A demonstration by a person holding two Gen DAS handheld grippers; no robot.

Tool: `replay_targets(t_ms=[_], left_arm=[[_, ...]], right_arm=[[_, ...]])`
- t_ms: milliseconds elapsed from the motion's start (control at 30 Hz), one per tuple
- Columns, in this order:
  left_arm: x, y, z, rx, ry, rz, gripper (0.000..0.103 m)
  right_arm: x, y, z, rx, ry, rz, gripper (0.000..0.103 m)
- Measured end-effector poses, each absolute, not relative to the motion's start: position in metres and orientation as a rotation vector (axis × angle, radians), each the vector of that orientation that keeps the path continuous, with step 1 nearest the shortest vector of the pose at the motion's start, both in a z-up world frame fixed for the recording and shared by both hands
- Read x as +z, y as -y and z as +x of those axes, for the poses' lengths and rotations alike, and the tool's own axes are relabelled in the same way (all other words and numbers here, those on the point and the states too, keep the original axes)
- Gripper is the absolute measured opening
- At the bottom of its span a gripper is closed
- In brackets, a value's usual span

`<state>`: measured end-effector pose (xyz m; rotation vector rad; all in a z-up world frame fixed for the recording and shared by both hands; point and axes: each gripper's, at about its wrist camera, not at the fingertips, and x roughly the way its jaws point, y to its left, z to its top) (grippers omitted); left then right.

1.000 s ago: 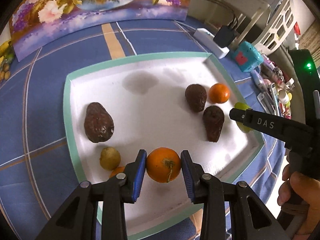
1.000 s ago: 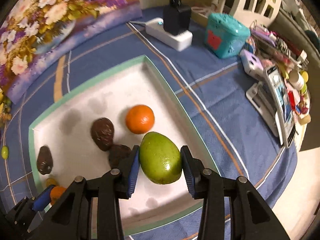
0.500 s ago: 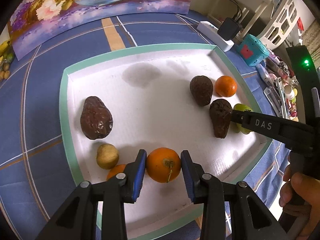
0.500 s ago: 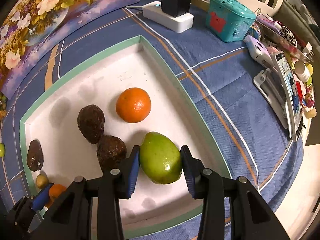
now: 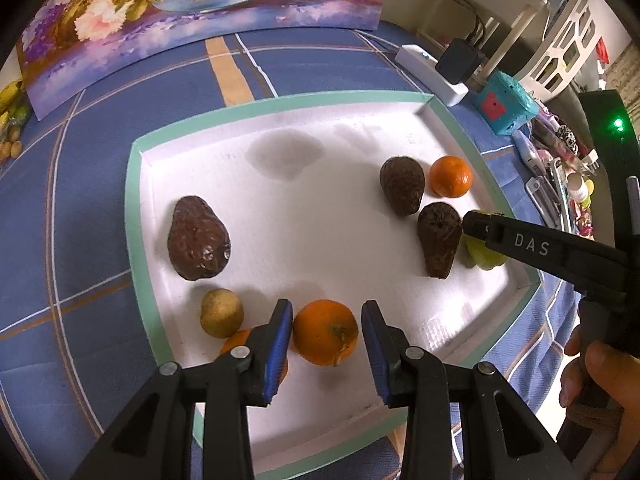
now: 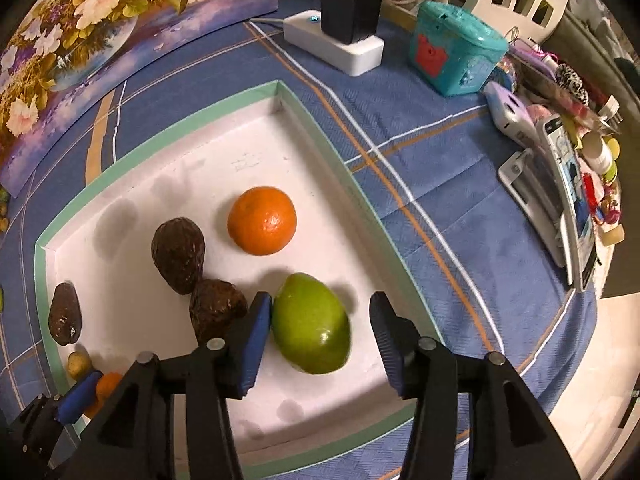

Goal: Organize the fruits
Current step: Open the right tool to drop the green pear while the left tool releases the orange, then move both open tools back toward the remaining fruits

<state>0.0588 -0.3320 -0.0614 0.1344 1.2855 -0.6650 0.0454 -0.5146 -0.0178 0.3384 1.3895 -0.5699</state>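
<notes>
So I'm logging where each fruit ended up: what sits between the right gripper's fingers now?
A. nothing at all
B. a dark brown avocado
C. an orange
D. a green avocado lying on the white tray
D: in the right wrist view the green avocado lies on the white tray between the fingers of the right gripper, whose jaws have just been opening, with a clear gap at the right pad.

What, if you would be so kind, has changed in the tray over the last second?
Both grippers have just been opening. The right gripper has let go of the green mango, which now lies in the white tray with the mint-green rim; one pad stands clear. The left gripper has loosened around the orange with the stem. The dark brown avocados and the other fruit stayed put.
</notes>
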Motion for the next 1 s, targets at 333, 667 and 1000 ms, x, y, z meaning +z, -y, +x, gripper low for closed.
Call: replay_targets(t_ms=[333,667,1000], left_arm=[[-0.019,0.308,0.068,-0.656,-1.171,0.079,0.071],[-0.005,0.217,0.115,-0.325,-1.084,-0.006,0.103],[-0.002,0.12,0.14,-0.063,-1.031,-0.024,0.103]], right_arm=[[0.032,0.504,0.052,-0.525,-1.231,0.305,0.068],[0.043,0.484,0.061,-0.446,-1.158,0.271,0.086],[0.047,0.423,0.09,-0.274,-1.11,0.18,0.097]])
